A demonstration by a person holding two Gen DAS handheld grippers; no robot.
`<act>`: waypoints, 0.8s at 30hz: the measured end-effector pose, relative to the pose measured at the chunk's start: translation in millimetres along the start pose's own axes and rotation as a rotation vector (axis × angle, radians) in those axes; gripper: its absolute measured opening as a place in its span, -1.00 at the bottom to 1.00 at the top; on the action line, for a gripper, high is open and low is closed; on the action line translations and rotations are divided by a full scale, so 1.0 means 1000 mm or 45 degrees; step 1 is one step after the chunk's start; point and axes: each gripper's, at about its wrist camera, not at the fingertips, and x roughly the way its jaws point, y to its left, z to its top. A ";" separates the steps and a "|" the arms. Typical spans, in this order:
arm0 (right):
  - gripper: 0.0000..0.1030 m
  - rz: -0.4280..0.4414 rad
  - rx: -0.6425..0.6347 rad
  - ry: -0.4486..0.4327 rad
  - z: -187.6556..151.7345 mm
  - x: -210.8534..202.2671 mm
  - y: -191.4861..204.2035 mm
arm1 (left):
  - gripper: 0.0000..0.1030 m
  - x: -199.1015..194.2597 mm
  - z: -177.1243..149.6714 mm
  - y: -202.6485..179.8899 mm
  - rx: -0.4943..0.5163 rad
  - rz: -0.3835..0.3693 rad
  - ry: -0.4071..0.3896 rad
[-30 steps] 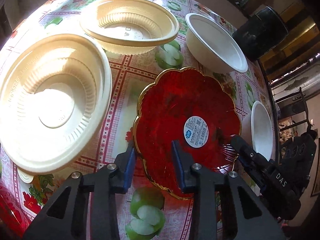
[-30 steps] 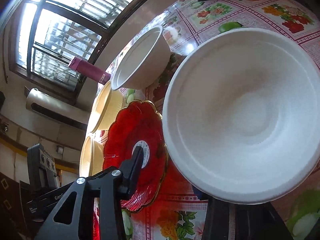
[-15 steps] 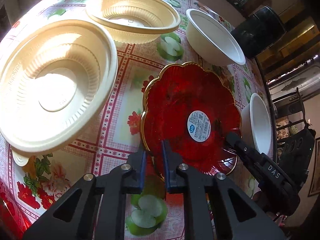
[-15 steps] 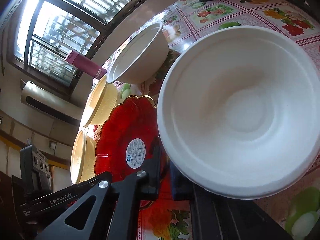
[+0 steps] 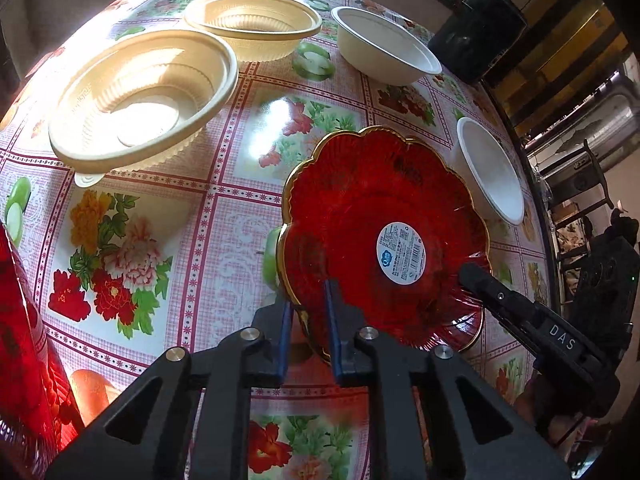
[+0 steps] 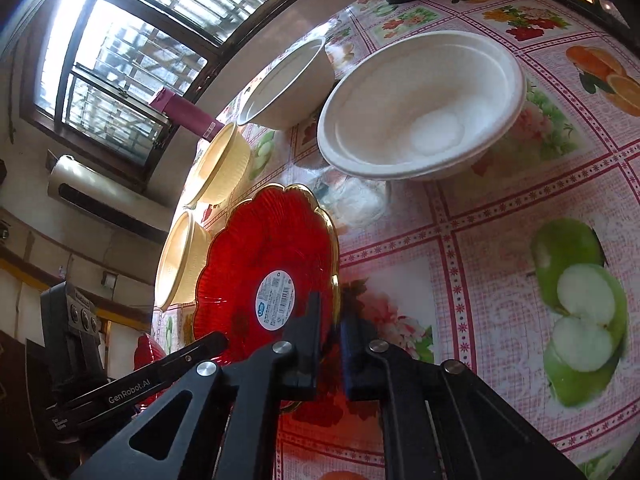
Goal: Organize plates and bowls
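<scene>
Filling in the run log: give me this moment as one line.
left gripper: shut on red plate rim | right gripper: shut on red plate, opposite rim | white bowls, cream bowls: on table

In the left wrist view, the plate (image 5: 384,216) sits near the front of the surface (image 5: 224,216). Two ribbed bowls (image 5: 140,96) (image 5: 252,24) sit to its left and further back. Two smooth bowls (image 5: 384,44) (image 5: 492,172) sit behind it and to its right.

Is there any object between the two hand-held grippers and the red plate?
Nothing visible. The left hand-held gripper and the right hand-held gripper are both shut directly on the rim of the red plate, on opposite sides.
</scene>
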 end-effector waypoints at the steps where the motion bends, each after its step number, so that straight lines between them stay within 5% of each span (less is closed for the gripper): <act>1: -0.84 0.002 -0.013 -0.006 -0.005 -0.006 0.004 | -0.72 -0.007 -0.005 -0.001 0.018 0.009 -0.019; 13: -0.83 0.104 -0.238 -0.044 -0.050 -0.045 0.092 | -0.65 -0.100 -0.061 0.041 0.031 0.097 -0.261; 24: -0.83 0.191 -0.447 0.110 -0.101 0.010 0.189 | -0.64 -0.150 -0.102 0.131 -0.113 0.272 -0.370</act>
